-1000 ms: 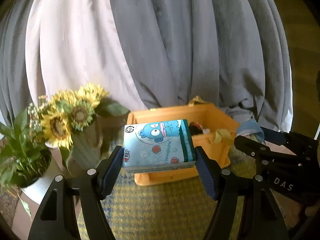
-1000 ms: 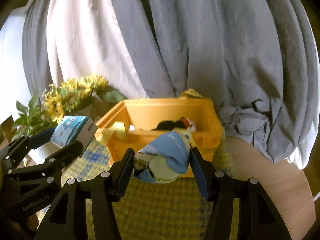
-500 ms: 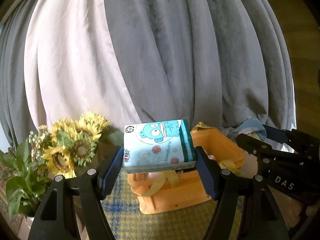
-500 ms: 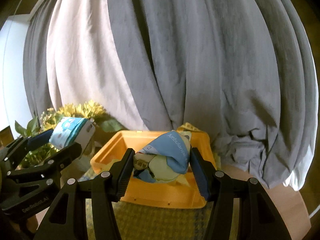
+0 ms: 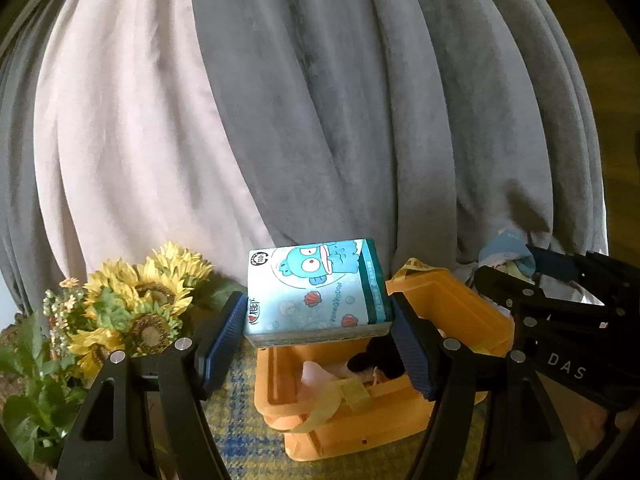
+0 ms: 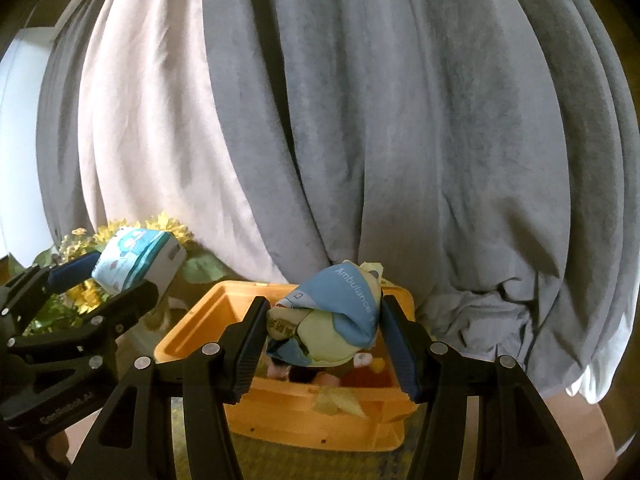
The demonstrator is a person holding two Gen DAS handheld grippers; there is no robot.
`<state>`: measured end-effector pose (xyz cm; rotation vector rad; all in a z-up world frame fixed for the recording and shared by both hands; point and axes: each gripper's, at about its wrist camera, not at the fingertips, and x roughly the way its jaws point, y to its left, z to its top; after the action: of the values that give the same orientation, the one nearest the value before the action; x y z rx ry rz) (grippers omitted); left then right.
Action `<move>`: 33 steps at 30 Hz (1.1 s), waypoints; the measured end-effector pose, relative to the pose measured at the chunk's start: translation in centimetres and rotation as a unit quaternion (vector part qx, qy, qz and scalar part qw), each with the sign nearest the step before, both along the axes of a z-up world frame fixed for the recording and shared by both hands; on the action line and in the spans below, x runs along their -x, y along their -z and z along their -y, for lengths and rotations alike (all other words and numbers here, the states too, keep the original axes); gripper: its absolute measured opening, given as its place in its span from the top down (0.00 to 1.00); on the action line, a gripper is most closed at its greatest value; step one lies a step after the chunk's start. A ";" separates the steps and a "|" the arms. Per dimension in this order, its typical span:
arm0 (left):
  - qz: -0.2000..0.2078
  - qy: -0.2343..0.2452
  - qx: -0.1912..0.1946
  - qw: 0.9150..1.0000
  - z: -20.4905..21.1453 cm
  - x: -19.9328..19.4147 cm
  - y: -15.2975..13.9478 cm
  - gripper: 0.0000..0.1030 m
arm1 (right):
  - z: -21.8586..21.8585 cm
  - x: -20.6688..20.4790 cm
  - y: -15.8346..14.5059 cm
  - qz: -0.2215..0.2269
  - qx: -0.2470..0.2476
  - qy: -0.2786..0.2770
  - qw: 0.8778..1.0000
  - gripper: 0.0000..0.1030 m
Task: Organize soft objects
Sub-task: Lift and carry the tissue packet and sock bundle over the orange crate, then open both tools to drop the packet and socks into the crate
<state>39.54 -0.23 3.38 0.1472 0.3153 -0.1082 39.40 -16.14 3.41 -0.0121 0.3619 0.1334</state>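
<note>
My left gripper [image 5: 316, 320] is shut on a light blue tissue pack [image 5: 314, 286] with a cartoon fish print, held above the left part of an orange plastic basket [image 5: 360, 428]. My right gripper [image 6: 324, 328] is shut on a soft blue and pale green cloth toy [image 6: 332, 316] marked "Ambulance", held above the same basket [image 6: 320, 420]. Several soft toys lie inside the basket, one black [image 5: 376, 360]. The left gripper with its pack [image 6: 136, 260] shows at the left of the right wrist view. The right gripper [image 5: 560, 312] shows at the right of the left wrist view.
A vase of sunflowers [image 5: 136, 312] and a green plant [image 5: 28, 392] stand left of the basket. A yellow and blue checked cloth [image 5: 240, 440] lies under the basket. Grey and pale curtains [image 6: 360, 120] hang close behind. Bare wooden tabletop [image 6: 580, 440] shows at the right.
Both grippers have risen with their objects and moved over the basket, which now sits lower in both views. The inside of the basket shows again.
</note>
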 end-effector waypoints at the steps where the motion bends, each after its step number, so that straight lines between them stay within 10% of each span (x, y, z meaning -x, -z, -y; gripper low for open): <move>1: -0.002 0.001 0.000 1.000 0.0 -0.4 0.1 0.32 | 0.0 -0.3 0.1 -0.001 0.001 0.000 1.000 0.45; 33: -0.121 0.018 -0.015 0.992 1.2 -12.9 8.4 0.31 | 0.4 -11.7 7.2 -0.100 0.043 0.006 0.994 0.44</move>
<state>52.41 -1.43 -4.99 0.1697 0.5576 -0.1572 51.12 -16.57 -3.81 -0.0825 0.5686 0.1063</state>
